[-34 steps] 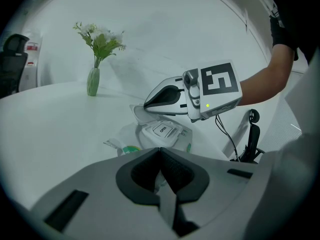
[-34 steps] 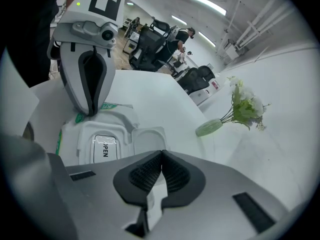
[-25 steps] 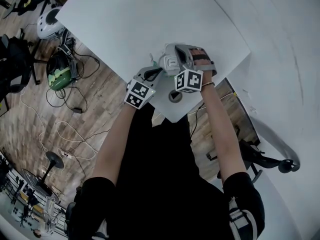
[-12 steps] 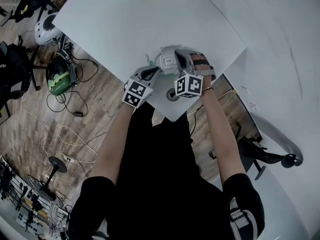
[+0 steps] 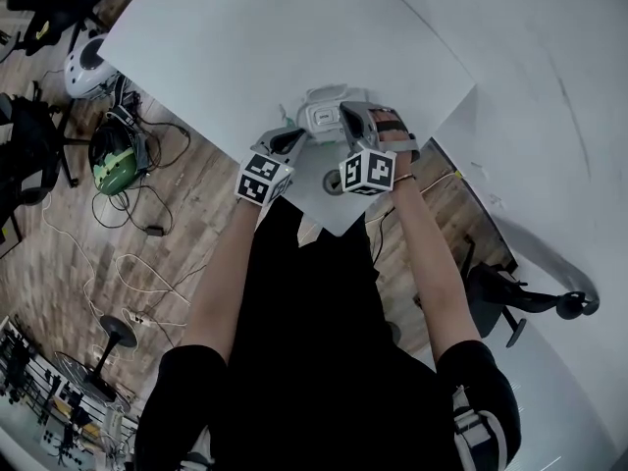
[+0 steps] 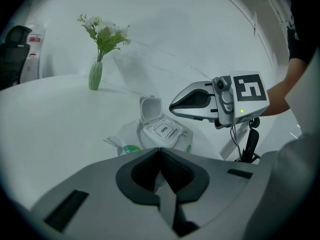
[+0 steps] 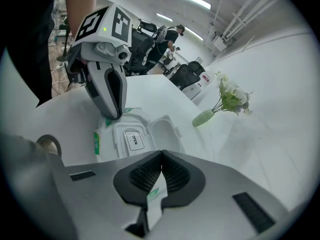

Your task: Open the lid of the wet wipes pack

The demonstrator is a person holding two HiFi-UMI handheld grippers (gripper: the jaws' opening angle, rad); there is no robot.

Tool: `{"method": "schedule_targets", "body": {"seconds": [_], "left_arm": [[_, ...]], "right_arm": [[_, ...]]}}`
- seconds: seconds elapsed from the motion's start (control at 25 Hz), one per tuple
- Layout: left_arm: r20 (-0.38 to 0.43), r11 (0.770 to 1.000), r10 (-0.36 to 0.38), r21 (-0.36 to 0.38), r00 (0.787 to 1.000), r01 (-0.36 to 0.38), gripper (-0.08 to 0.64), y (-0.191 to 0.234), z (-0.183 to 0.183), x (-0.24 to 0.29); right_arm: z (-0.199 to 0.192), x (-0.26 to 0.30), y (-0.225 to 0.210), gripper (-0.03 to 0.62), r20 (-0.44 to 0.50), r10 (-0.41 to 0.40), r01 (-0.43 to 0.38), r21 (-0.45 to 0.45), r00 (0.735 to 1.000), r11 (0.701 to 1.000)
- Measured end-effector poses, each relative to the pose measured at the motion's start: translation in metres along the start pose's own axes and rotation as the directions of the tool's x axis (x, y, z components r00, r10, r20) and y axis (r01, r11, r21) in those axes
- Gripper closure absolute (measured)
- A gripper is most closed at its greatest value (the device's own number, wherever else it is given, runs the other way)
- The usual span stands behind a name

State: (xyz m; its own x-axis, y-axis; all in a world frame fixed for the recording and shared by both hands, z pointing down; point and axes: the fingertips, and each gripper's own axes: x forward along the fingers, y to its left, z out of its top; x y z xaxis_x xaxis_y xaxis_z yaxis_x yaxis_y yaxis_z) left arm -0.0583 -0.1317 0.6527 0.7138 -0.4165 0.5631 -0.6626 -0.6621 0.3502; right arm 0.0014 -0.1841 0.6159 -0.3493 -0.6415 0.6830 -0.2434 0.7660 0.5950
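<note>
Standing open: the lid (image 6: 150, 106) of the wet wipes pack (image 7: 117, 134), tipped back toward the vase side, with the OPEN sticker (image 7: 133, 140) bare beside it.
Pack's place: flat on the white table (image 5: 216, 37), near its corner, just beyond a round cable hole (image 5: 334, 180).
Left gripper (image 7: 112, 116): jaws together, tip down on the pack's end by the green print; I cannot tell whether any wrapper is pinched.
Right gripper (image 6: 172, 106): jaws closed on nothing, tip hanging just above the pack, near the upright lid.
In the way: in the head view the right gripper's body covers the pack's right side.
Around: a green vase of flowers (image 6: 95, 75) well apart at the table's far edge; cables (image 5: 137, 253) on the wood floor; an office chair (image 5: 520, 307) beside the table; a person (image 7: 172, 34) far back in the room.
</note>
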Motion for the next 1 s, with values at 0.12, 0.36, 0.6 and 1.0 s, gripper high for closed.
{"method": "schedule_targets", "body": {"seconds": [0.12,0.36,0.6,1.0], "left_arm": [[-0.013,1.0,-0.003,0.024,1.0,0.003,0.537,-0.001,0.0,-0.001],[-0.012,0.999,-0.018,0.045,1.0,0.019,0.537,-0.011,0.002,-0.011],[0.012,0.996,-0.023,0.088,1.0,0.022,0.537,-0.024,0.013,-0.035],[0.033,0.982,-0.037,0.185,0.999,0.03,0.537,-0.055,0.039,-0.08]], "right_arm": [[-0.004,-0.006,0.003,0.575,-0.014,0.004,-0.003,0.026,1.0,1.0],[-0.008,-0.027,0.009,0.575,-0.025,0.019,-0.016,0.096,1.0,0.995],[-0.003,-0.05,0.012,0.575,-0.01,0.038,-0.035,0.216,0.999,0.976],[0.006,-0.087,0.02,0.577,0.037,0.038,-0.05,0.402,0.999,0.914]]}}
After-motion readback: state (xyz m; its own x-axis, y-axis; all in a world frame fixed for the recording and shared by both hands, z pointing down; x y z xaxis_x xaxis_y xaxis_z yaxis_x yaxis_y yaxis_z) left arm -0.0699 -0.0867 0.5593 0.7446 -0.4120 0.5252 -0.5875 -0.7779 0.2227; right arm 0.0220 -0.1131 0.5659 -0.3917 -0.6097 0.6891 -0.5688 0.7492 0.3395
